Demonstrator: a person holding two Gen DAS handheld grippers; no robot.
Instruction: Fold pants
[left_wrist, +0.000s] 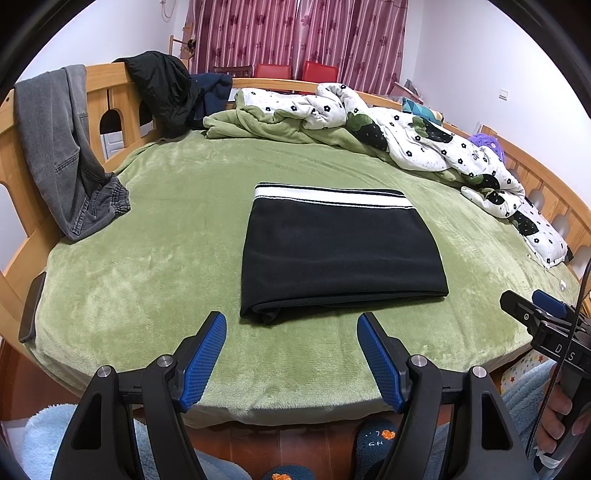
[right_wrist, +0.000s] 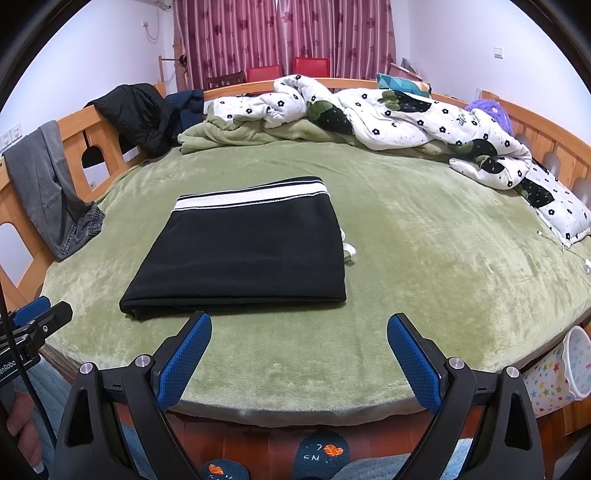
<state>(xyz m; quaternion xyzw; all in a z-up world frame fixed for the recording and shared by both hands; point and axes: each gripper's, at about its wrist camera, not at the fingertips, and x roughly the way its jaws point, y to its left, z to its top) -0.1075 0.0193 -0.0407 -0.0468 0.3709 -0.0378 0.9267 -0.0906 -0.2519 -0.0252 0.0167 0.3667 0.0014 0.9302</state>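
The pants (left_wrist: 341, 254) lie on the green bed (left_wrist: 155, 266) as a compact black rectangle, the white-striped waistband at the far edge and the thick folded edge nearest the person. The stack looks squared and flat, so the folding appears finished or nearly so. A small white piece shows at the right side in the right wrist view; what it is cannot be told.

If one more fold is wanted, it is best made by pinching both near corners through all layers, lifting evenly, and laying the near edge on the waistband, so that the layers do not slide apart. If not, the stack should be left untouched.

The left gripper (left_wrist: 291, 330) hovers over the near edge of the bed, just short of the pants' near edge, angled downward, fingers well apart and empty. The right gripper (right_wrist: 299, 330) holds a matching pose off the right near corner, fingers likewise spread with nothing between them. Each gripper shows at the side of the other's view, both at about the same height. Neither touches the cloth.
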